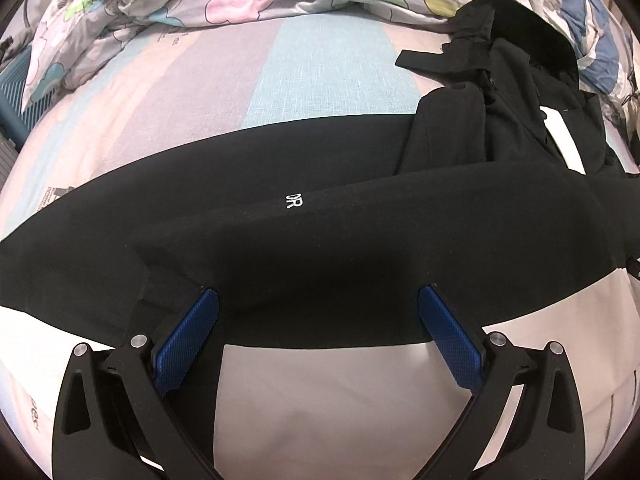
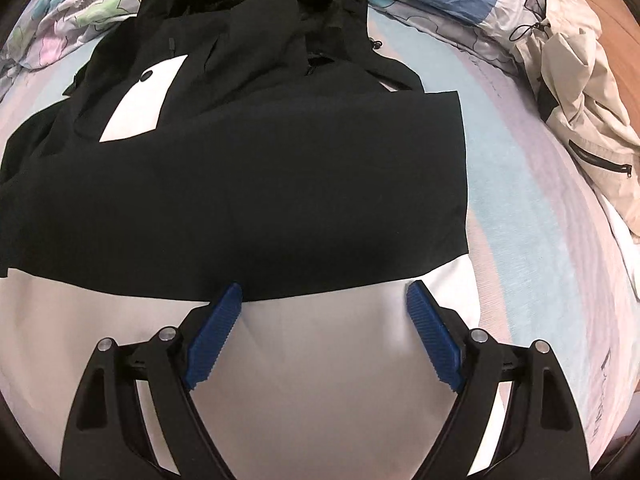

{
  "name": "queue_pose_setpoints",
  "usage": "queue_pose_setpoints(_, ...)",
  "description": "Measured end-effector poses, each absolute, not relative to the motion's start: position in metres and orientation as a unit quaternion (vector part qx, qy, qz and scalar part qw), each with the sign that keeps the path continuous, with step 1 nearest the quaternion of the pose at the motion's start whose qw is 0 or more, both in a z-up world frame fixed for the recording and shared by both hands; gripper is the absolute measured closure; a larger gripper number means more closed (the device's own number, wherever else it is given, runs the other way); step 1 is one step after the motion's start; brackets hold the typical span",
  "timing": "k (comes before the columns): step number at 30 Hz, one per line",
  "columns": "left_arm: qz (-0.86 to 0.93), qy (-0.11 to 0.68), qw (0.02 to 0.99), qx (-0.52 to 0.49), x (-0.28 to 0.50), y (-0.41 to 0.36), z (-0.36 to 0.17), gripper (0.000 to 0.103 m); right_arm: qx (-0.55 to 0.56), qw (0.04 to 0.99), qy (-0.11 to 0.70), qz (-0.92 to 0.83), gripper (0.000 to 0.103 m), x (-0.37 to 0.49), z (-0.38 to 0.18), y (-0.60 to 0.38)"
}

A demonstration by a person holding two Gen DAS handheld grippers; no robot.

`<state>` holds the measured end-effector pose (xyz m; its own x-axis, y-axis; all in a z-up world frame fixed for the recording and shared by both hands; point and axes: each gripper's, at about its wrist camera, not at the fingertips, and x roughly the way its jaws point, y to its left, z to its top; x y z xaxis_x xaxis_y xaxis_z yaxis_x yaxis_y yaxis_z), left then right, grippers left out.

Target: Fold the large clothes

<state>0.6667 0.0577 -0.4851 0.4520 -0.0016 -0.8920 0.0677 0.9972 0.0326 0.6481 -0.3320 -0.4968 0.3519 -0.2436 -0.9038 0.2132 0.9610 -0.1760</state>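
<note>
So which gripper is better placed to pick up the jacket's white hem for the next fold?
Right, probably. The right gripper stands open directly over the white hem of the jacket; the left gripper is open over a black sleeve.

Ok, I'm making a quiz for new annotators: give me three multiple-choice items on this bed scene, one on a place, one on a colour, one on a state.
1. Where does the crumpled beige jacket lie in the right wrist view?
A. right edge of the bed
B. under the black garment
C. between the fingers

2. What colour are the ribbed finger pads?
A. red
B. blue
C. grey

3. How do the jaws of both grippers stand?
A. shut on cloth
B. shut, empty
C. open

Key:
1 A, the crumpled beige jacket sits far right, apart from the black and white jacket.
2 B, the pads are blue.
3 C, the left gripper and right gripper show wide gaps.
</note>
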Motion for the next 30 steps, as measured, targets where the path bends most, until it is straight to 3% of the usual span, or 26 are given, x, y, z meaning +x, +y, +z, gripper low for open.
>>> queue_pose_setpoints(8,-0.018,0.499,0.867,0.008,0.657,0.084,-0.451,0.006,-0.026,0.843,0.52,-0.136,0.022,0.645,-0.441,-0.304)
queue_pose_setpoints(14,0.065,0.471,0.879,-0.034,0.631,0.203,-0.415,0.006,-0.014,0.866,0.494,-0.073,0.021,0.647,-0.392,-0.231)
queue_pose_setpoints(21,0.226,0.492,0.837,-0.081,0.579,0.394,-0.436,0.006,-0.088,0.883,0.461,0.019,0.022,0.66,-0.371,-0.103)
queue_pose_setpoints(30,0.247,0.505,0.816,-0.136,0.558,0.483,-0.46,0.006,-0.115,0.881,0.45,0.095,0.022,0.666,-0.367,0.004)
